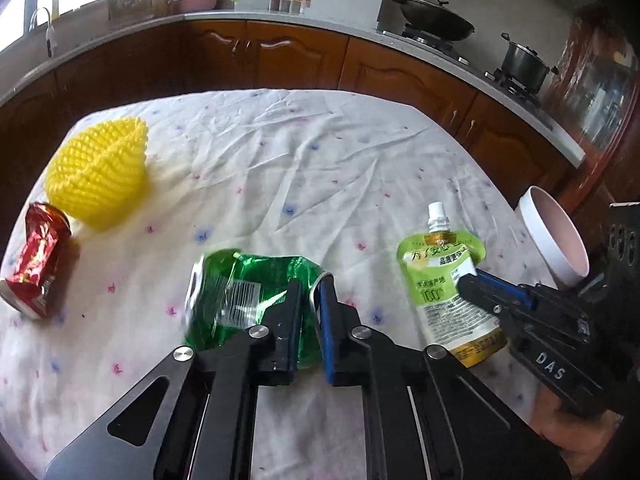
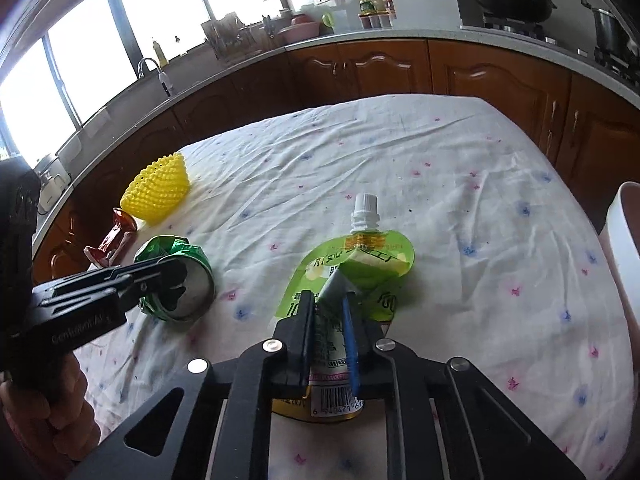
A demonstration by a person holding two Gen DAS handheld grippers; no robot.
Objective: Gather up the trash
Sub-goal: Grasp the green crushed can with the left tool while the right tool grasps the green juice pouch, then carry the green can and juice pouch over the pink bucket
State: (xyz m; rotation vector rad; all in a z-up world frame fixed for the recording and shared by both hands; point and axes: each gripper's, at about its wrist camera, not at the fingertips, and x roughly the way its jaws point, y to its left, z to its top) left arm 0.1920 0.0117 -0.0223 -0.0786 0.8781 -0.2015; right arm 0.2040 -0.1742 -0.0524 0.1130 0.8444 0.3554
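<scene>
My left gripper [image 1: 311,292] is shut on the edge of a crushed green can [image 1: 240,300] that lies on the cloth-covered table [image 1: 280,168]; it also shows in the right wrist view [image 2: 176,280]. My right gripper [image 2: 328,304] is shut on a green spouted drink pouch [image 2: 360,264], pinching its lower body; the pouch also shows in the left wrist view [image 1: 444,284], with the right gripper [image 1: 472,284] on it. A crushed red can [image 1: 36,264] and a yellow foam fruit net [image 1: 100,172] lie at the left.
A white bowl with a pink inside [image 1: 556,236] stands at the table's right edge [image 2: 620,256]. Brown kitchen cabinets and a counter with a wok [image 1: 432,20] and a pot [image 1: 524,64] run behind the table.
</scene>
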